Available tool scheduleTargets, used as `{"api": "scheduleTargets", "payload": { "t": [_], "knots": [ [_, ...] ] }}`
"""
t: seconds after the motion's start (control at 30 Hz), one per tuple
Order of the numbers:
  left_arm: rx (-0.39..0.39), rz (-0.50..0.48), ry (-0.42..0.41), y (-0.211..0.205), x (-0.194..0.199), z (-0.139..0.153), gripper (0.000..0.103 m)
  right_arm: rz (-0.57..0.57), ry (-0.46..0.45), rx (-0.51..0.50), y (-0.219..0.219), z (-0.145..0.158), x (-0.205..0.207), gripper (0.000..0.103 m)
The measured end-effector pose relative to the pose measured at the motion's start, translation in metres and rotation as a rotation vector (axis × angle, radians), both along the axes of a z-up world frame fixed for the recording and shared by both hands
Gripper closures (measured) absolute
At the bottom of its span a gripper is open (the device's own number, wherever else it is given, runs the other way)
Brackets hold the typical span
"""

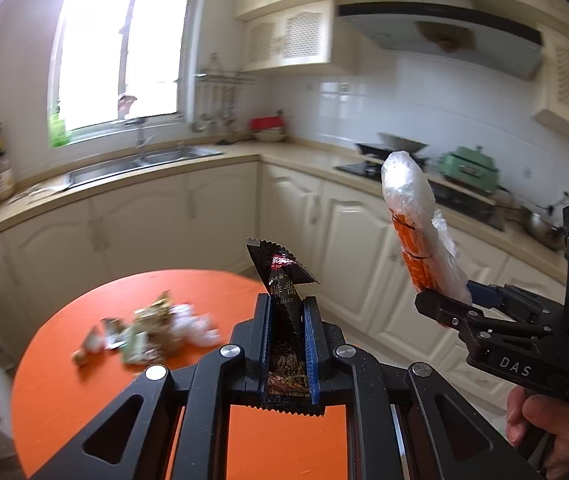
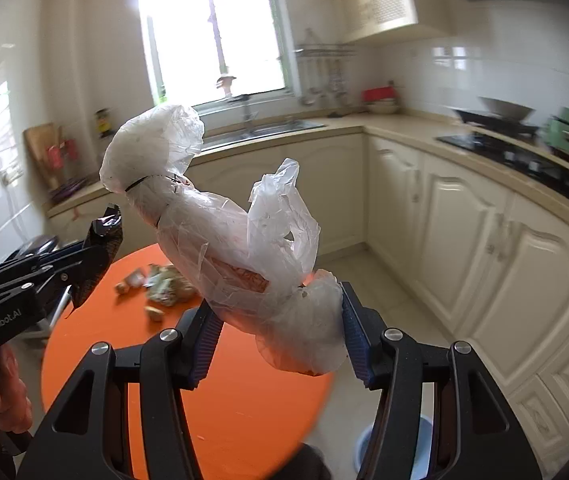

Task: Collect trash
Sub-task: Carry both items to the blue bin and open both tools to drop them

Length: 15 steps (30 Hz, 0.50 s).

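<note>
Trash is sitting in both tools above the orange table [image 1: 84, 392]: the left gripper [image 1: 288, 320] is pinching a glossy black sauce sachet [image 1: 282, 280]; the right gripper [image 2: 280, 328] is clamping a crinkled clear plastic bag [image 2: 220, 236]; only its view is revealing a pale blue bin [image 2: 416, 452]; scraps [image 1: 152, 332] are lying heaped on the tabletop.

Orange round table [image 1: 84, 380]; wrapper scraps [image 1: 148, 332] heaped on top.
</note>
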<state>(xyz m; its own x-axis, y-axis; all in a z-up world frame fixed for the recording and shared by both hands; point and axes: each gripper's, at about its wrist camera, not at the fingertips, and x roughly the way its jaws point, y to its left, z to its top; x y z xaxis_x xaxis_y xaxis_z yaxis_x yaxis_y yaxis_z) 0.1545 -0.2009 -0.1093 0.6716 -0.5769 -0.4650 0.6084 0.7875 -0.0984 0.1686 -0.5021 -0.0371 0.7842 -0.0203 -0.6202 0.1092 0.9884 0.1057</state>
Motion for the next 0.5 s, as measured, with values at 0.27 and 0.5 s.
{"api": "scheduleTargets", "payload": {
  "t": [0.27, 0.5],
  "knots": [
    [0.0, -0.156, 0.019, -0.069, -0.008, -0.003, 0.092, -0.169, 0.009, -0.016, -0.062, 0.008, -0.053, 0.047],
    [0.062, -0.292, 0.106, -0.134, -0.019, -0.037, 0.092, -0.3, 0.082, 0.026, -0.116, -0.025, -0.081, 0.047]
  ]
}}
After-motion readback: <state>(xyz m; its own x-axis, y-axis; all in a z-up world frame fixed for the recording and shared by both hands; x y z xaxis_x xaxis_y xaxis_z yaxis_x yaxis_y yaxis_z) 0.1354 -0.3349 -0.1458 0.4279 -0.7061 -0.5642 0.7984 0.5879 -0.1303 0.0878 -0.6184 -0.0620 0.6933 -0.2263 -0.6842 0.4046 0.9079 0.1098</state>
